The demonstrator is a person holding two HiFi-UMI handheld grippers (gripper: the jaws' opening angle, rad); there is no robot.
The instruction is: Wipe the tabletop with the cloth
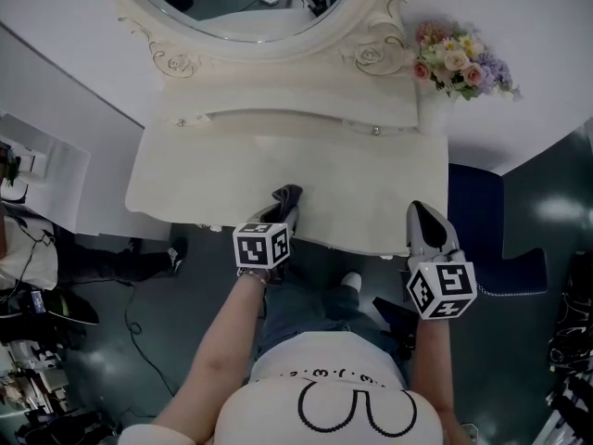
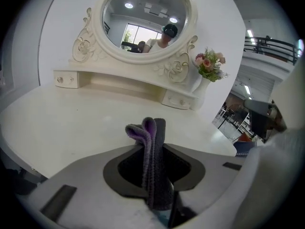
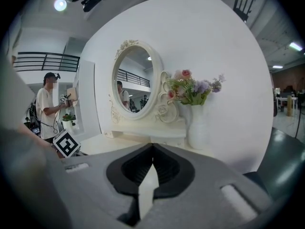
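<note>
A folded dark grey and purple cloth (image 2: 151,151) is pinched between the jaws of my left gripper (image 1: 283,213) and sticks up out of them. The cloth (image 1: 286,196) hangs just over the front edge of the cream tabletop (image 1: 222,174), slightly above it in the left gripper view. My right gripper (image 1: 428,233) is held at the table's front right corner, its jaws closed together with nothing between them. The tabletop (image 2: 66,123) spreads out ahead of the left gripper.
An oval mirror (image 1: 250,7) in an ornate frame stands at the back of the table over a low shelf with small drawers (image 2: 176,99). A white vase of flowers (image 1: 454,63) sits at the back right. A blue chair (image 1: 482,221) stands right of the table.
</note>
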